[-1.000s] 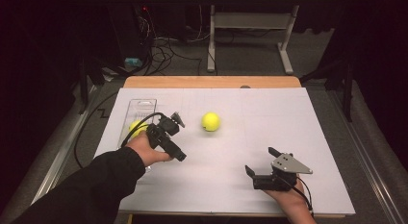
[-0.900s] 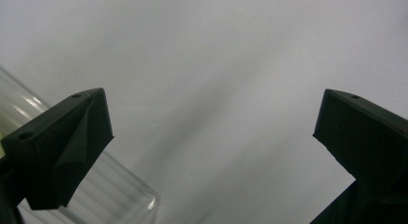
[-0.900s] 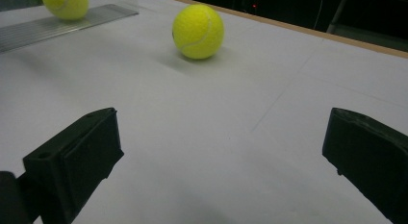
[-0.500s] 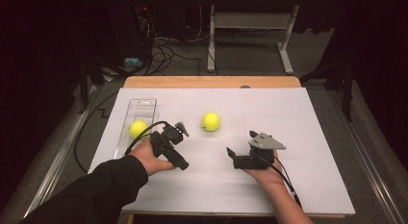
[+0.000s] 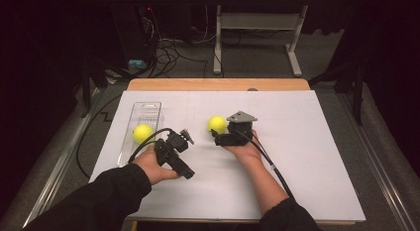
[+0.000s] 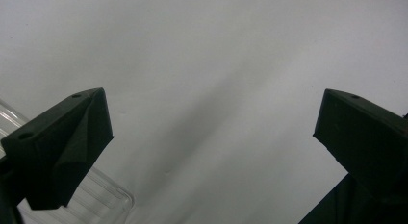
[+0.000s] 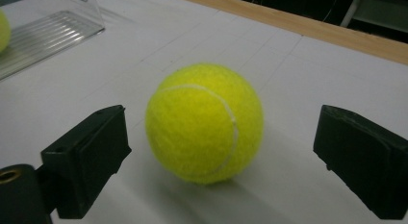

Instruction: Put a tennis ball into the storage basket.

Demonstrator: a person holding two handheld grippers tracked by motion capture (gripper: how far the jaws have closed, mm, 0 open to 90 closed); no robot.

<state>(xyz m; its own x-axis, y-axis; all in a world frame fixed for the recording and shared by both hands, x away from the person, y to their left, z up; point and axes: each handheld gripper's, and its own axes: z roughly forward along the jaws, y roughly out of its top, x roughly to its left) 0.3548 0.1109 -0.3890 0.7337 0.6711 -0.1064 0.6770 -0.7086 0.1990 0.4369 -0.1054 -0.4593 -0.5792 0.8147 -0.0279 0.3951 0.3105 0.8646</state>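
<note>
Item: tennis ball point(image 7: 204, 123), loose on the white table sheet point(image 5: 307, 161), at 12 o'clock of the right gripper point(image 7: 221, 159). Jaws have just been narrowing, pads flank the ball, untouched; released. Left gripper point(image 6: 211, 152): spread, holding nothing, at 5 o'clock of the clear tray point(image 5: 148, 109) with a second ball point(image 5: 142, 133). Step, judged: approach to grasp. Next: advance slightly, clamp, lift.

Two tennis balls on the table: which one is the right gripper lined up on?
The loose tennis ball on the white table sheet, between the right gripper's open jaws. The other ball lies in the clear tray.
</note>
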